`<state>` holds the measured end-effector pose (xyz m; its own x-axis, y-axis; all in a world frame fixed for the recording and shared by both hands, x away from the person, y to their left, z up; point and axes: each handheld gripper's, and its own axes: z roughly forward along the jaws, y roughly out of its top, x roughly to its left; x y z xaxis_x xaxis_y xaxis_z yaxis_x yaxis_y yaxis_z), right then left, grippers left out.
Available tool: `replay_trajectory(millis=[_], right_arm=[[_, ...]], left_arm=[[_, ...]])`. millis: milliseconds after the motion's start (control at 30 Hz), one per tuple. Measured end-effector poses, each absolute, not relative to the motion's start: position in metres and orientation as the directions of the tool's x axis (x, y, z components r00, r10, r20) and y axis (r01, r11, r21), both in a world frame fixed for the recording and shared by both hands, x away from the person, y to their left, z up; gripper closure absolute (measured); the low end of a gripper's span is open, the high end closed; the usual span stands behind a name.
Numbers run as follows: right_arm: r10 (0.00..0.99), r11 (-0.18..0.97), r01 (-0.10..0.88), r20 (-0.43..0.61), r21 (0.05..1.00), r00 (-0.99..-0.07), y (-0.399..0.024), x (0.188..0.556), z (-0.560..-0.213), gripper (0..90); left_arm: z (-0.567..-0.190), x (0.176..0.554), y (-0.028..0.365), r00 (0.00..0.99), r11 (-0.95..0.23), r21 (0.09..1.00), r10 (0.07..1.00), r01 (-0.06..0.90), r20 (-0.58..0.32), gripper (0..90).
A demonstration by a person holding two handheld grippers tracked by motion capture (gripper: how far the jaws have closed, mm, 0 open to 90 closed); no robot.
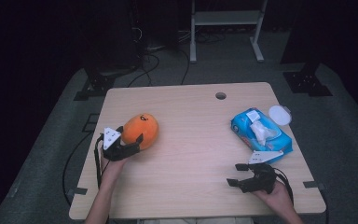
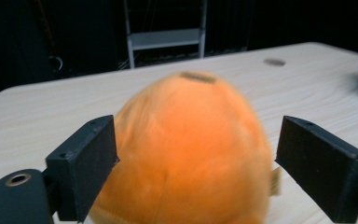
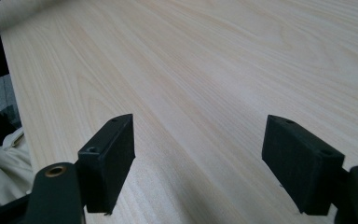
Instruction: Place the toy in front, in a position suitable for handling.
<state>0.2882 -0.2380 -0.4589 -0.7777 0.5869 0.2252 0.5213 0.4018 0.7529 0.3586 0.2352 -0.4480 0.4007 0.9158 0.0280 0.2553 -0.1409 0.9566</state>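
Observation:
An orange plush toy [image 1: 141, 130] lies on the left half of the wooden table [image 1: 191, 154]. My left gripper [image 1: 129, 134] is open, its jaws standing on either side of the toy's near end. In the left gripper view the orange plush toy [image 2: 186, 149] bulges between the two pads with small gaps on both sides. My right gripper [image 1: 237, 174] hovers open over bare wood near the table's front right, pointing left. The right gripper view has my right gripper [image 3: 200, 163] with nothing between its pads.
A blue pack of wet wipes [image 1: 261, 134] lies at the right, a white wipe sticking out of its top. A round white lid [image 1: 279, 115] sits just behind it. A small hole [image 1: 221, 95] marks the table's far side. A metal shelf frame [image 1: 226, 21] stands behind.

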Motion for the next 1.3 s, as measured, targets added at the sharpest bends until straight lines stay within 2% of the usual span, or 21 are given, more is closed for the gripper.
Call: replay_trajectory(millis=[167,267,367,567,1000,1300], right_arm=[[0.583,0.403,0.516,0.223,0.756,-0.782,-0.236,0.287,-0.457,24.4],[0.582,0.402,0.515,0.223,0.757,-0.782,-0.237,0.285,-0.457,24.4],[0.579,0.382,0.526,0.247,0.76,-0.777,-0.238,0.286,-0.456,24.4],[0.582,0.345,0.545,0.281,0.764,-0.763,-0.243,0.29,-0.456,24.4],[0.577,0.378,0.535,0.259,0.756,-0.774,-0.239,0.287,-0.458,24.3],[0.583,0.364,0.543,0.27,0.757,-0.766,-0.242,0.29,-0.459,24.3]], left_arm=[[-0.459,0.363,0.232,0.387,-0.196,0.945,0.918,0.263,0.083,14.7],[-0.459,0.363,0.233,0.388,-0.193,0.941,0.919,0.278,0.074,22.0],[-0.457,0.366,0.234,0.375,-0.181,0.917,0.926,0.355,0.038,28.8],[-0.453,0.374,0.236,0.385,-0.193,0.892,0.923,0.41,0.023,39.1],[-0.449,0.369,0.24,0.372,-0.126,0.919,0.928,0.374,-0.024,53.1],[-0.445,0.363,0.247,0.373,-0.03,0.93,0.92,0.367,-0.118,55.9]])
